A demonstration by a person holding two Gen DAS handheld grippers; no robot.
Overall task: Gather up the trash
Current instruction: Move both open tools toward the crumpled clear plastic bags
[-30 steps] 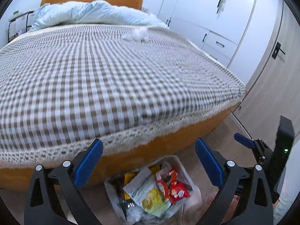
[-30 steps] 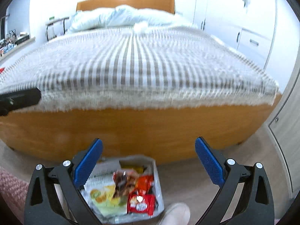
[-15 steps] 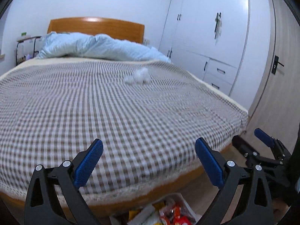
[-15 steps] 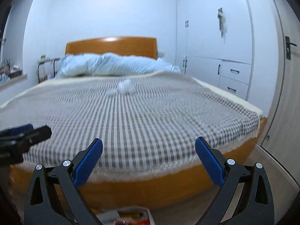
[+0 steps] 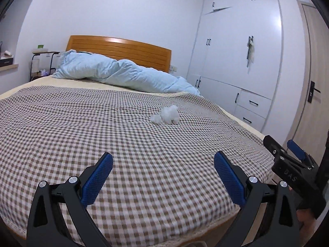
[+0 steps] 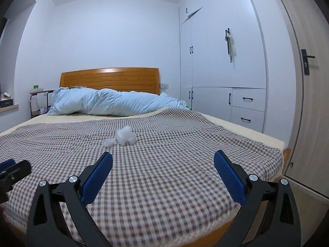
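**Mia:** What was on the bed [image 5: 61,133]?

**Ben:** There were 2 white crumpled wads, a big tissue wad [image 5: 170,114] and a small tissue wad [image 5: 155,119]. They looked like tissue or thin wrap, but I could not be sure. They lay touching each other on the checked bedspread [image 6: 174,164], about in the middle of the bed and a bit toward the side by the white wardrobe [image 6: 222,61]. They were nearer the blue duvet [image 5: 123,74] at the head end than the foot edge.

**Mia:** Where were the grippers?

**Ben:** The left gripper [image 5: 163,177] hung over the foot edge of the bed with its blue pads wide apart. It held nothing. The right gripper [image 6: 163,177] was the same, pads apart and empty. Both were well away from the wads.

**Mia:** Would the wads be hard to pick up?

**Ben:** I did not think so. They looked very light and soft, so they would squash when pinched. They would not break. But a light thing can slide or roll away on cloth if it is bumped.

**Mia:** So where should a gripper take hold?

**Ben:** I would pinch the big wad across its fat middle, 1 pad on each side, coming down from above. The bedspread was soft too, so a pad could catch the cloth by mistake. The small wad might need its own grab.
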